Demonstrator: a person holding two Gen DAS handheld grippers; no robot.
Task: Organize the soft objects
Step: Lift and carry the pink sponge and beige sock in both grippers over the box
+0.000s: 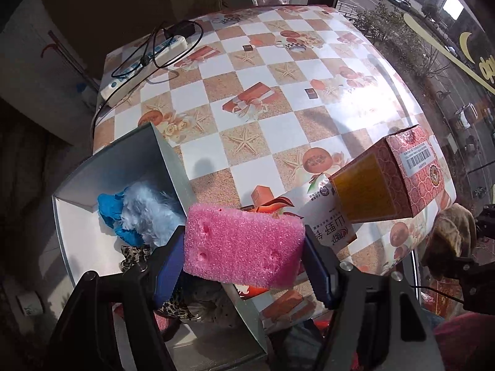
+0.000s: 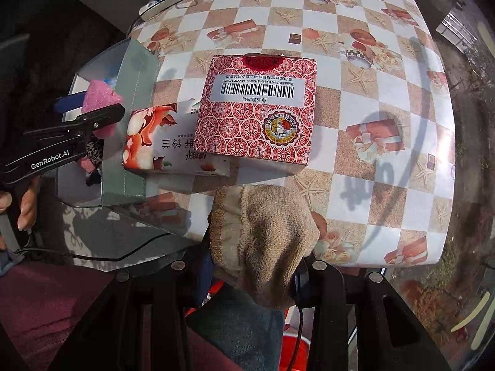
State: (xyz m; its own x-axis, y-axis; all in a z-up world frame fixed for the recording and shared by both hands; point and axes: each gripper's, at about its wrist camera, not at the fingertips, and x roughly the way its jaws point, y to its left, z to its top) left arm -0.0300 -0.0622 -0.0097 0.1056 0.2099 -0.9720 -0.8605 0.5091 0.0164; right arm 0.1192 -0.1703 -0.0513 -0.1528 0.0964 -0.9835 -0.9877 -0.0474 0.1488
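My left gripper is shut on a pink sponge, its blue pads pressing both ends, over the right wall of a grey open box. In the box lie a blue cloth, a pale fluffy piece and a leopard-print fabric. The right wrist view shows the pink sponge in that gripper beside the grey open box. My right gripper is shut on a tan knitted sock, held above the table's near edge. The tan knitted sock also shows at the far right of the left wrist view.
A red patterned carton and a flat printed carton stand on the checkered tablecloth beside the box. A power strip with cables lies at the far left corner. A hand holds the left tool.
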